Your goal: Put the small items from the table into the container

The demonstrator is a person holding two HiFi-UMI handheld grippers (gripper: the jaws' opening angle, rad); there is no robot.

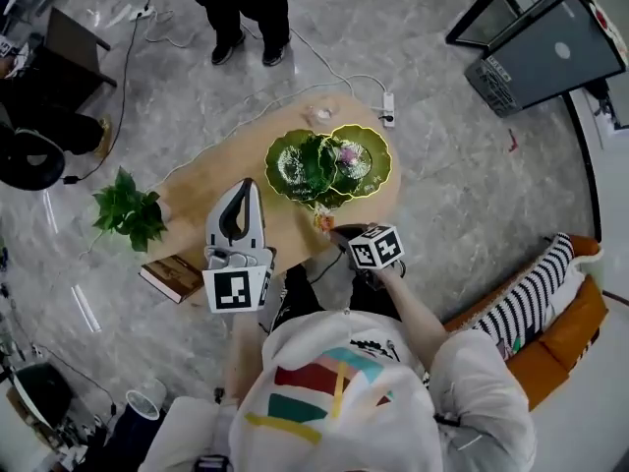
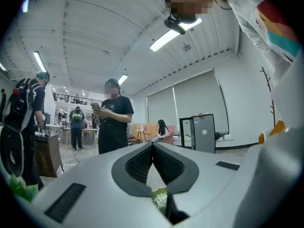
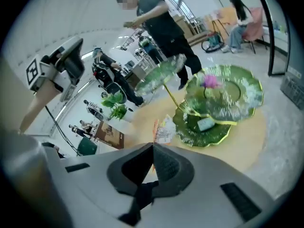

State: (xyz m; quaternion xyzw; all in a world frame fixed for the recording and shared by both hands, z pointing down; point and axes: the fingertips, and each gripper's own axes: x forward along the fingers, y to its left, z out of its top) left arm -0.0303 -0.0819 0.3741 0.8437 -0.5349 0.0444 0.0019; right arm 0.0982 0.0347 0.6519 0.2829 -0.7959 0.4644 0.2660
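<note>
A green leaf-shaped tiered dish point(image 1: 295, 170) point(image 3: 247, 91) stands on the oval wooden table point(image 1: 216, 180). It holds a pink item point(image 1: 347, 153) point(image 3: 209, 81), and a small pale packet point(image 3: 205, 123) lies on its lowest leaf. My right gripper point(image 1: 329, 226) point(image 3: 153, 145) hangs above the table's near edge, just in front of the dish. It is shut on a small orange-and-white packet point(image 1: 322, 220) point(image 3: 165, 129) that sticks out past the tips. My left gripper point(image 1: 246, 187) point(image 2: 152, 144) is raised level, left of the dish. Its jaws meet with nothing between the tips.
A potted plant point(image 1: 128, 211) and a book point(image 1: 175, 275) sit at the table's left end, a small white thing point(image 1: 321, 114) at its far edge. A power strip point(image 1: 388, 108) lies on the floor behind. A person point(image 1: 241, 8) stands beyond the table. A striped-cushion sofa point(image 1: 536, 303) is right.
</note>
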